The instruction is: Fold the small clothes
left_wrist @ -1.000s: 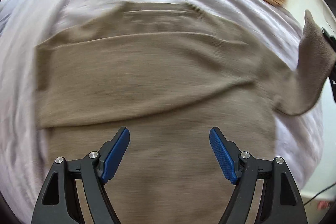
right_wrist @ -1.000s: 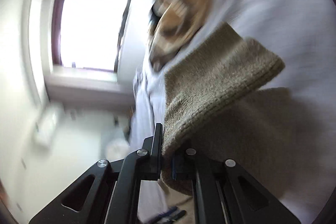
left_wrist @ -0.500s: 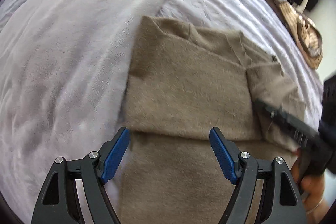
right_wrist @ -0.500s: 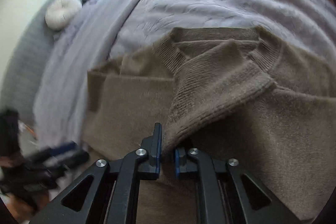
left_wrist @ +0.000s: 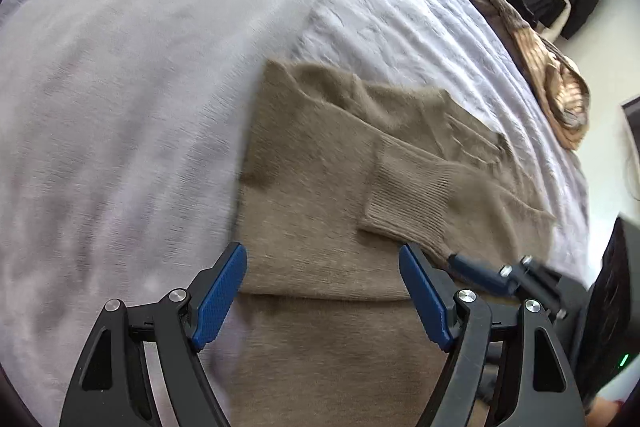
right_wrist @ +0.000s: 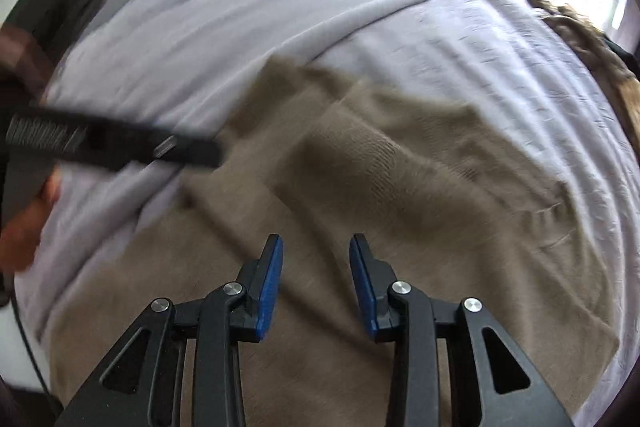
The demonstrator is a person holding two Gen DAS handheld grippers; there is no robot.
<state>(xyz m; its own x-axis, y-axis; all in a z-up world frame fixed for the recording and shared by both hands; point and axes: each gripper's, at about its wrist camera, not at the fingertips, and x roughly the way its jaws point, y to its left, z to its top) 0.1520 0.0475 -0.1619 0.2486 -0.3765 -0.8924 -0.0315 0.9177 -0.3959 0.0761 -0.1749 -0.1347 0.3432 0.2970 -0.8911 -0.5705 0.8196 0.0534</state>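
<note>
A pale lavender bedspread (left_wrist: 120,87) filled the left of the scene. At centre, a tan knit sweater (left_wrist: 320,195) lay flat on it, one ribbed cuff (left_wrist: 412,203) folded across the body. The left gripper (left_wrist: 322,299) hovered over the sweater's near part, jaws spread wide and empty. The right gripper (right_wrist: 316,283) hung above the sweater (right_wrist: 400,227), fingers parted, gripping nothing. Brown clothing (left_wrist: 552,83) sat at the far right.

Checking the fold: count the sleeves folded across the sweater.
1. One sleeve lies across the sweater body, its ribbed cuff near the middle. A second may be hidden in the layers underneath.
</note>
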